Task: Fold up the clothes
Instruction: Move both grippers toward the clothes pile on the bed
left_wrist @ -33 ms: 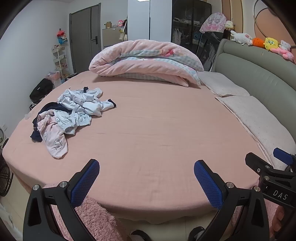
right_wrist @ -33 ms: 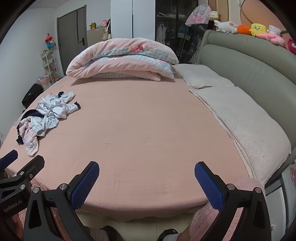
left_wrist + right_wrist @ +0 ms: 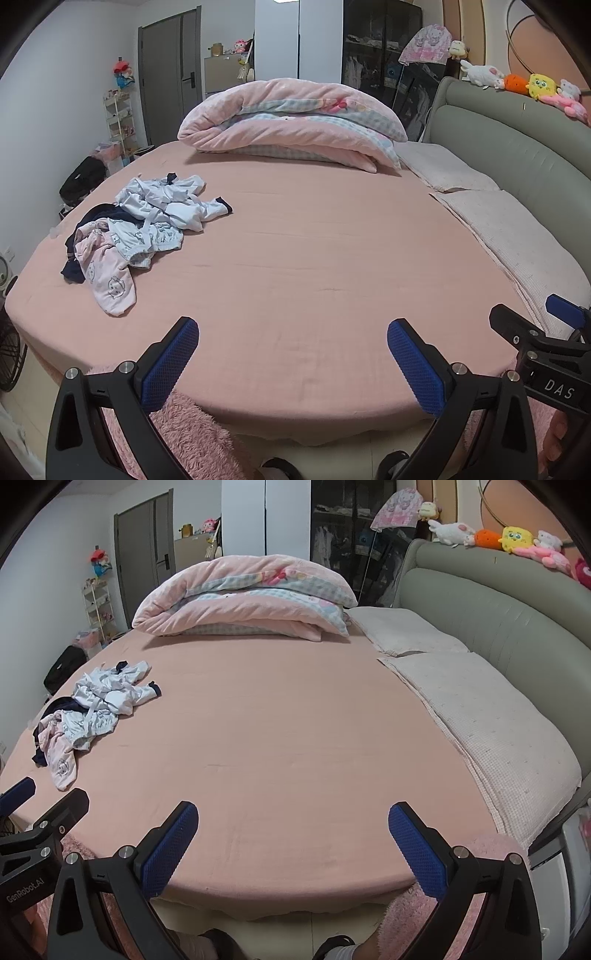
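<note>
On the left side of the round pink-sheeted bed (image 3: pixel 314 266) lay the crumpled heap of small garments (image 3: pixel 147 229), pale blue pieces on top, a navy one underneath and a pink printed sleeve trailing toward the near edge; none of it was folded. From my left gripper (image 3: pixel 291 354) the heap sat ahead and off to the left, its long axis running from that near pink sleeve away toward the far blue cuff. From my right gripper (image 3: pixel 291 834) the same heap (image 3: pixel 92 712) lay much farther left, beyond the left tool's own fingers, so I judged the left hand the nearer one for any reach. Both sets of jaws stood wide apart and held nothing, poised over the bed's near edge.

Between jaws and heap I saw only bare sheet, nothing in the way. Farther back, a folded pink-and-checked quilt (image 3: pixel 291 122) was piled near the far edge, well apart from the clothes, and two cream quilted pillows (image 3: pixel 480 723) lined the grey padded headboard (image 3: pixel 498 627) on the right.
</note>
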The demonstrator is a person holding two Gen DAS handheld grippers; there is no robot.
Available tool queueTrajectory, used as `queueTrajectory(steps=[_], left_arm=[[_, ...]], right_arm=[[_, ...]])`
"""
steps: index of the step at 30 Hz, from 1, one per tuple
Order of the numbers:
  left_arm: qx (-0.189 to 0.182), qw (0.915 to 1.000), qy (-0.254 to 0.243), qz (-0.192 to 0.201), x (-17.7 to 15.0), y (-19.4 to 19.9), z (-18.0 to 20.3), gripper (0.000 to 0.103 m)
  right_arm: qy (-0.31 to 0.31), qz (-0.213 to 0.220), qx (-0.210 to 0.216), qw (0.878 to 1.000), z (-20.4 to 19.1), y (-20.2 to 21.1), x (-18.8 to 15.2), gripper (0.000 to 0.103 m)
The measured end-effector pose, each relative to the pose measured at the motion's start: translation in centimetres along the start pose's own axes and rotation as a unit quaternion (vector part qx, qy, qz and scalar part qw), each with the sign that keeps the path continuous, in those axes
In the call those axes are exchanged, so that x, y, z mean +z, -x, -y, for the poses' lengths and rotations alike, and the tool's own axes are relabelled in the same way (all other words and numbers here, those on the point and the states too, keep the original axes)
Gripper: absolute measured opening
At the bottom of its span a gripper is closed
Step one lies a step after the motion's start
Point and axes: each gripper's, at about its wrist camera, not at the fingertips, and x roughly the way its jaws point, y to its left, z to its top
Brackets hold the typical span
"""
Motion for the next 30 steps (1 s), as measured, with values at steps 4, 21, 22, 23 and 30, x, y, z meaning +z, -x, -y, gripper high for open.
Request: queueTrajectory(steps=[4,21,22,23,30], left_arm=[[0.000,1.0000,-0.008,0.002,0.4,0.1,-0.4,0.103],[0.045,0.9980,0.042,-0.015,3.4,-4.2,-14.4,0.103],[0.044,0.9977,0.050,-0.014,3.4,-4.6,-15.4,0.103],[0.042,0.9972,0.060,-0.015,3.5,-5.1,-16.7,0.101],[0.080,0.9900,0.103,-0.055,3.9,-12.0,-25.2,0.065]], right_arm=[[0.014,0.000,0.019,1.000,-0.8,-0.1,0.8,0.103],[0.138,-0.024,0.177,0.974,-10.2,-6.1,9.3,0.103],[0.142,-0.028,0.185,0.972,-11.3,-6.9,9.8,0.103],[0.145,-0.032,0.194,0.970,-12.4,-7.7,10.2,0.102],[0.197,-0.066,0.221,0.953,-22.4,-15.4,11.7,0.064]])
